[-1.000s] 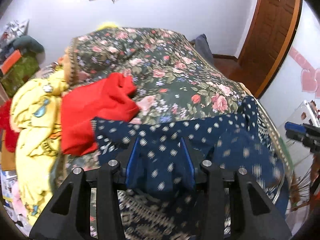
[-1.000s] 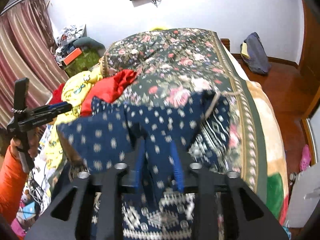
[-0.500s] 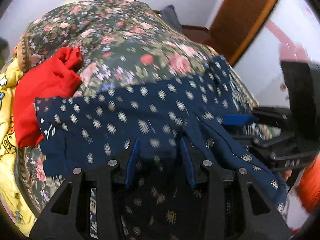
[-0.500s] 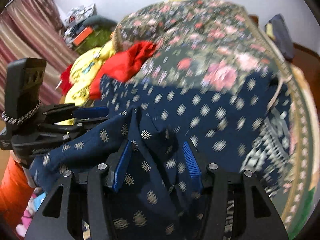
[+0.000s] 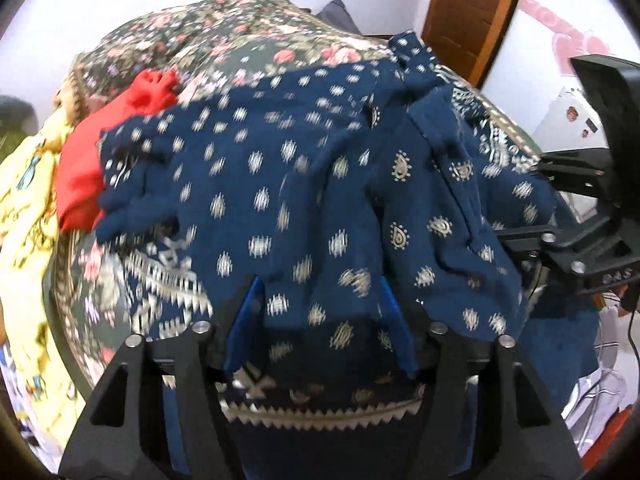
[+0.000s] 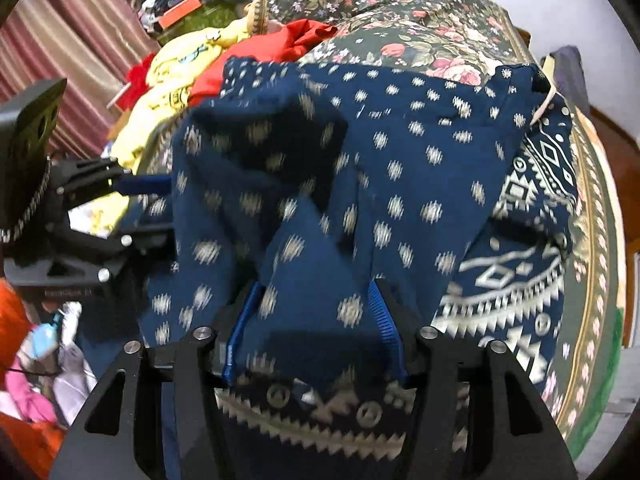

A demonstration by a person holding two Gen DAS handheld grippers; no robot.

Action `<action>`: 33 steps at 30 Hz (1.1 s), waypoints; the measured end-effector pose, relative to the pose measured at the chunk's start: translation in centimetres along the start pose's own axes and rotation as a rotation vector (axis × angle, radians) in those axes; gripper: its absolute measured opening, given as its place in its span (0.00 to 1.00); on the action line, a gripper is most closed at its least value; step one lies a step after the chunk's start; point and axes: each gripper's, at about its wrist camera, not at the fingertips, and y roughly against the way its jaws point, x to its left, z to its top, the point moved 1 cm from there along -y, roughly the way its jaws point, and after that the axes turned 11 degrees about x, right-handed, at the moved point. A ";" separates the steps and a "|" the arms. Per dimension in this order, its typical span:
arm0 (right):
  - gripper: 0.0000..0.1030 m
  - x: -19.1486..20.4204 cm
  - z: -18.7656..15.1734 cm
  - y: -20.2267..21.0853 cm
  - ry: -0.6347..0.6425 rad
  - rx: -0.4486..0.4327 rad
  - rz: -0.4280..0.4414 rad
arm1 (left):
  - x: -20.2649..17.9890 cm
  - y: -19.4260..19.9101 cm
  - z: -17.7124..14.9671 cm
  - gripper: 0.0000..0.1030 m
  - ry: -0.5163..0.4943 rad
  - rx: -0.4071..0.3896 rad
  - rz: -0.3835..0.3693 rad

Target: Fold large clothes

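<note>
Navy patterned garment lies spread across a floral bedspread, its near edge bunched.
Left gripper and right gripper are both opening, cloth still between their blue pads; red clothing lies beside.

So the left gripper is opening up, with the navy patterned garment draped between its blue fingers. The garment's spread over the floral bed, red cloth alongside, right gripper at the edge.
</note>
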 end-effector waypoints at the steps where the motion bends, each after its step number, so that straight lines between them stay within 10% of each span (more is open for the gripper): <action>1: 0.55 0.4 -0.5 0.0 0.013 -0.010 -0.021 | -0.1 0.0 -0.6 0.61 0.000 -0.015 0.023; 13: 0.57 0.3 -1.2 3.9 0.000 -0.084 -0.088 | 2.9 5.2 -2.3 0.65 0.071 -0.126 0.078; 21: 0.57 -1.9 0.3 8.8 -0.074 -0.251 -0.137 | 10.4 8.1 -1.2 0.75 0.294 -0.233 0.160; 33: 0.64 -9.4 2.6 6.4 -0.290 -0.264 -0.206 | 19.4 -0.6 0.3 0.75 0.612 -0.088 -0.041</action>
